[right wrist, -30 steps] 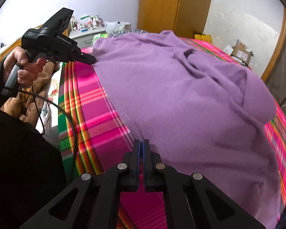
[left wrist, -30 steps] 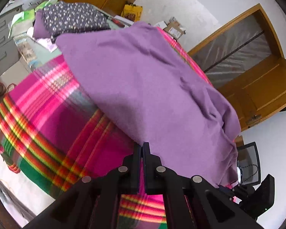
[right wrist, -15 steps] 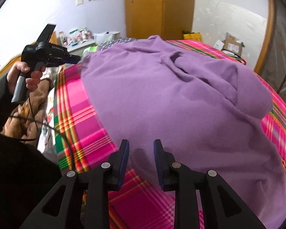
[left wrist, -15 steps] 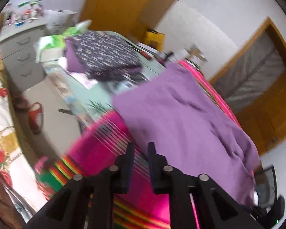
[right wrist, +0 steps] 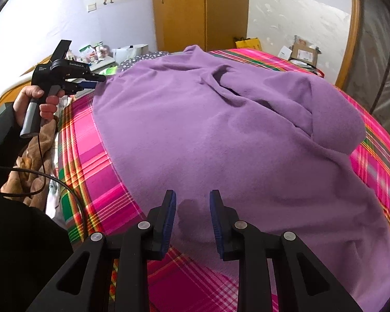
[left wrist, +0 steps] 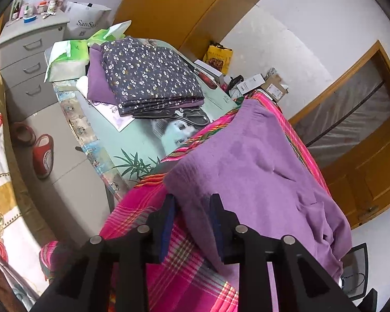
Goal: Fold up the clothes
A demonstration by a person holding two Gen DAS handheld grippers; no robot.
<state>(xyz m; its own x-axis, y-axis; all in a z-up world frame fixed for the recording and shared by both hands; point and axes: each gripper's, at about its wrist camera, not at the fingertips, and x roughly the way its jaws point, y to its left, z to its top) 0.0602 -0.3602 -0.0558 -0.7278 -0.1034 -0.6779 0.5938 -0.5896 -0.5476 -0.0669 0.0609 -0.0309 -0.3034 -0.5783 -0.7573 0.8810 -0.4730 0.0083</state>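
A purple garment lies spread on a pink plaid blanket. My left gripper hovers at its far-left corner with its jaws opening; the corner's edge lies between the fingers and the pads do not press it. The right wrist view shows the same garment covering most of the blanket. My right gripper stands open over the garment's near edge, cloth below the gap and nothing gripped. The left gripper shows there too, held in a hand, its tips at the garment's corner.
A folded dark floral cloth tops a stack on a pale green table beyond the blanket's edge. Grey drawers and red shoes are at the left. A cable trails by the blanket's left edge.
Both grippers went from shut to open. The left gripper swung left to the garment's corner, bringing the side table into view. The right gripper stayed near the front edge.
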